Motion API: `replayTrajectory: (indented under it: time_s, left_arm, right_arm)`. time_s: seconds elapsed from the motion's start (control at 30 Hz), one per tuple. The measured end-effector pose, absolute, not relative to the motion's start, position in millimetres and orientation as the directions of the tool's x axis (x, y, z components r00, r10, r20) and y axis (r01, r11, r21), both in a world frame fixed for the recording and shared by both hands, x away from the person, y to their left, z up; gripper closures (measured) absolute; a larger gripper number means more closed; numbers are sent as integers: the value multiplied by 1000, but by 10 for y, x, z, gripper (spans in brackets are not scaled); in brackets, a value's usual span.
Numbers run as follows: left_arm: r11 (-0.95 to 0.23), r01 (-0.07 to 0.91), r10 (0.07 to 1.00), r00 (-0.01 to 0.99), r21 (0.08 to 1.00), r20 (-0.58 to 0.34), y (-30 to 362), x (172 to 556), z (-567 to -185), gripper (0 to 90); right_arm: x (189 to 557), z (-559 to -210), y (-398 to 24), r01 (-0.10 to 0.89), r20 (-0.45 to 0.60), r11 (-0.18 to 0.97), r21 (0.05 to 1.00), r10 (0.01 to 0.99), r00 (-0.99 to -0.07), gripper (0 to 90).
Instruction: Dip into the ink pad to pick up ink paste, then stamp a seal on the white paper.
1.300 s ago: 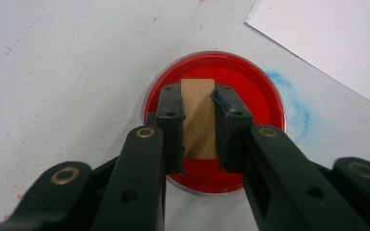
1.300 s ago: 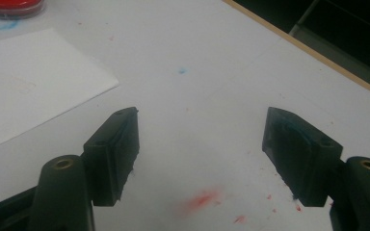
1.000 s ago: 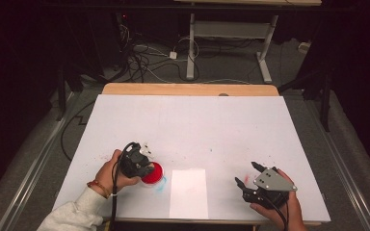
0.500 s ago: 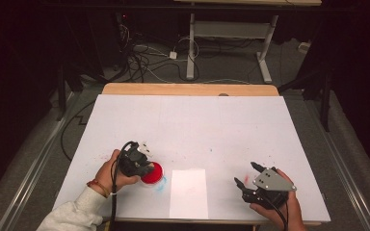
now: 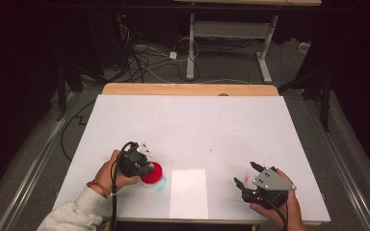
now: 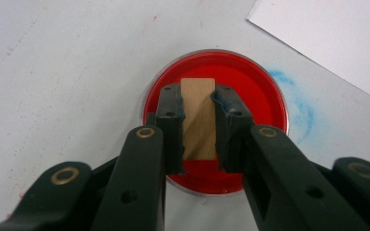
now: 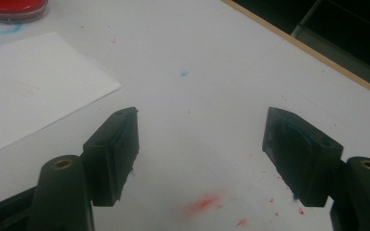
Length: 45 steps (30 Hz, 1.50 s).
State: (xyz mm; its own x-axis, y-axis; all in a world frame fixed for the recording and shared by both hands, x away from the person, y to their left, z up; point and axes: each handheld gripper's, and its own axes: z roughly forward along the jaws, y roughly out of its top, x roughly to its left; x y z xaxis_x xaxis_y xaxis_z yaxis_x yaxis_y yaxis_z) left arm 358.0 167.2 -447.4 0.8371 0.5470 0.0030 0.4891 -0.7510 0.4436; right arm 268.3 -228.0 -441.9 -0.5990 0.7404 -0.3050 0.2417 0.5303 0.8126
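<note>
Wooden block (image 6: 199, 118) sits pinched between the pads of the left tool (image 6: 198, 126), which is clamped on its two long sides, and it hangs directly over the middle of the round red ink dish (image 6: 216, 120); whether its underside already touches the ink I cannot tell. The likeliest trouble, to my eye, is a smear: if the block is lifted out tilted or dragged sideways, wet red would streak the dish rim or drip onto the white counter (image 5: 197, 125), which already carries red specks and a blue smudge just right of the dish. A slipping grip is another risk, since the pads hold only a narrow strip of smooth wood, and a loosened block could fall flat into the ink. The white paper sheet (image 5: 189, 192) lies just to the right of the dish, near the front edge, so a careless swing could mark it off-centre or nudge it askew. In the high view the left tool (image 5: 142, 163) is at the near left, over the dish. The right tool (image 5: 248, 179), jaws standing apart and empty, rests at the near right, well away from the block.
</note>
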Motion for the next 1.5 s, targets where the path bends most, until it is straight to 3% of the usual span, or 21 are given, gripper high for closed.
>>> replayTrajectory:
  time_s: [0.27,0.63,1.23,1.5]
  left_arm:
    - [-741,486,543,840,463,-14,1712,3586,-4485,738]
    - [-737,475,557,830,481,33,1694,3511,-4453,737]
    - [-667,400,550,833,629,54,1868,3300,-3998,737]
    - [-679,357,517,853,641,74,1797,3182,-3898,737]
  right_arm:
    - [2738,-4438,-2256,249,-298,534,808,735,-609,295]
    - [2727,-4434,-2265,249,-296,532,809,736,-609,295]
    - [2703,-4441,-2293,242,-309,545,803,728,-612,295]
    - [2667,-4415,-2285,229,-315,542,808,727,-609,295]
